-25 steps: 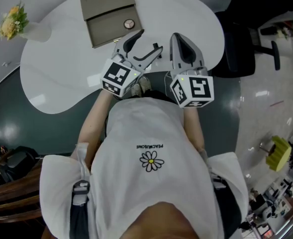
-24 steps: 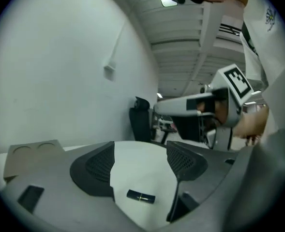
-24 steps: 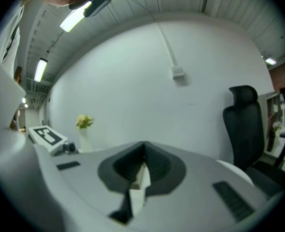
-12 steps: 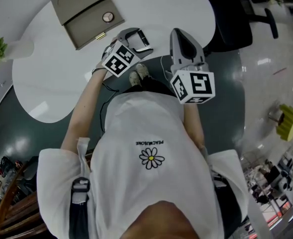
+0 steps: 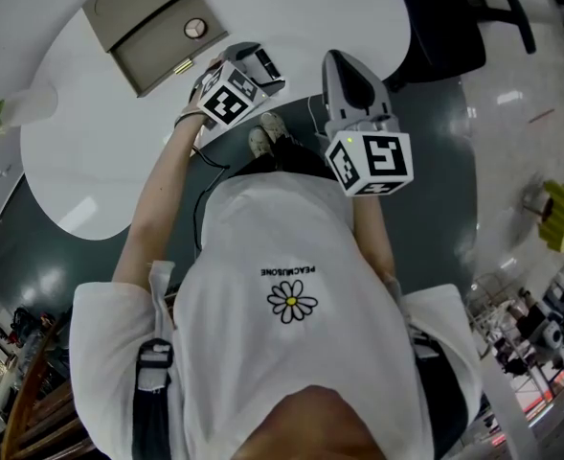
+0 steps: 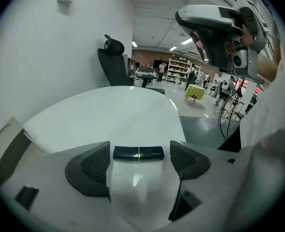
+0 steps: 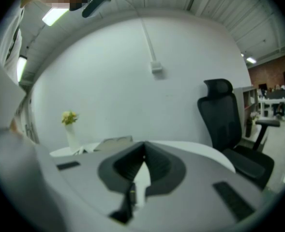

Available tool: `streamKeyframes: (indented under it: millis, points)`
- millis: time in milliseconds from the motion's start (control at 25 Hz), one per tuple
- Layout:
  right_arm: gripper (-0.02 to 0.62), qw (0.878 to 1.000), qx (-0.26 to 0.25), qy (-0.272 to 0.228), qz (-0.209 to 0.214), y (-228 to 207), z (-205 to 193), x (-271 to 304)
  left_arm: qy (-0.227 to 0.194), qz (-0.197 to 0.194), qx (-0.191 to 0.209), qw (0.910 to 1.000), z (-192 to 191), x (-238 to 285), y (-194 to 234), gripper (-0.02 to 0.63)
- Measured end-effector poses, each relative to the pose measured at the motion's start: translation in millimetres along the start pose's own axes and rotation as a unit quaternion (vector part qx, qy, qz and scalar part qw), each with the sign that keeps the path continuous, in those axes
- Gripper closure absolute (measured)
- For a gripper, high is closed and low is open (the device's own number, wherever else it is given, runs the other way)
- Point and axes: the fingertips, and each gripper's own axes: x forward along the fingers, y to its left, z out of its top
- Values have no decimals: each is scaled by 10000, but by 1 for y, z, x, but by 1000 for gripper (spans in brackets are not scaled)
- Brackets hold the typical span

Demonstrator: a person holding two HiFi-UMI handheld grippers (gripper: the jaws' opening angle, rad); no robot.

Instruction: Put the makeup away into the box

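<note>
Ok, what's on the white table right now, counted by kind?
box: 1
round compact, lying in the box: 1
dark makeup stick with a gold band: 1
vase of flowers: 1
Total: 4
</note>
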Motion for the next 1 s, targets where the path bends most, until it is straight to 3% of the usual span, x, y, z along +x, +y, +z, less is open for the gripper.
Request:
streamKeyframes:
  millis: [320, 1000]
  points:
    - [566, 10000, 2, 31, 0, 0, -1, -1, 285, -53, -66, 9996, -11, 8, 3, 222]
    - [566, 9999, -34, 86, 125, 0, -6, 2, 375, -89, -7, 9993, -12, 10, 6, 252]
